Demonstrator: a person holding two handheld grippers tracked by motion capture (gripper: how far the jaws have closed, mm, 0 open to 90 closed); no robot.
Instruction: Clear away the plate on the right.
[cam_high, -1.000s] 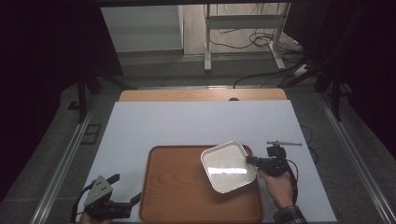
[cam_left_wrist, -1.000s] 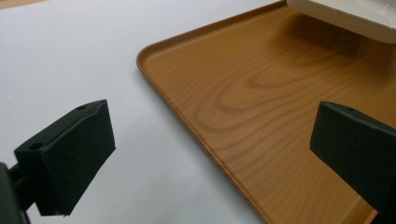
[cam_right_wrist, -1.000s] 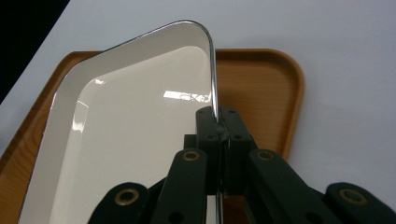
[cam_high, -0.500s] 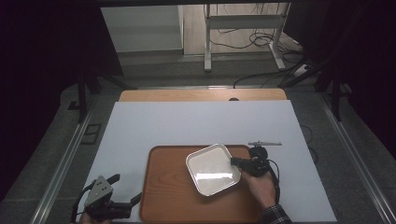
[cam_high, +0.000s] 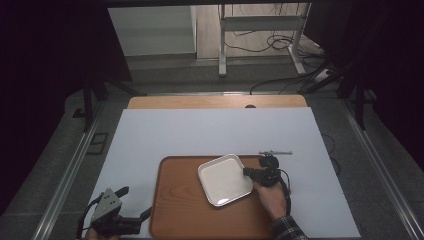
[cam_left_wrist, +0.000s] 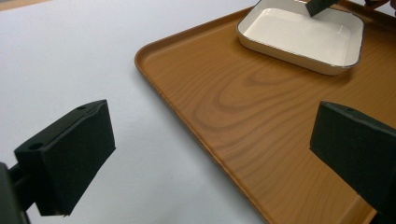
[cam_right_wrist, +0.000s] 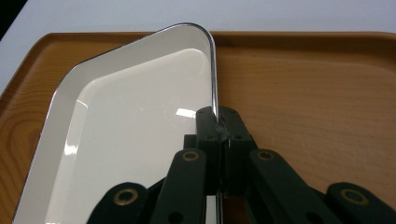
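One shallow white square dish (cam_high: 224, 179), dark-rimmed

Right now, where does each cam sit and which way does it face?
High view: above the person's side, looking forward and down on the table; both hands show, left gripper and right gripper.
Left gripper view: rides the left gripper, low beside the tray, facing across it to the dish; its open jaws show.
Right gripper view: rides the right gripper, looking along jaws shut on the dish rim.
Shared: tray and dish appear in all three.
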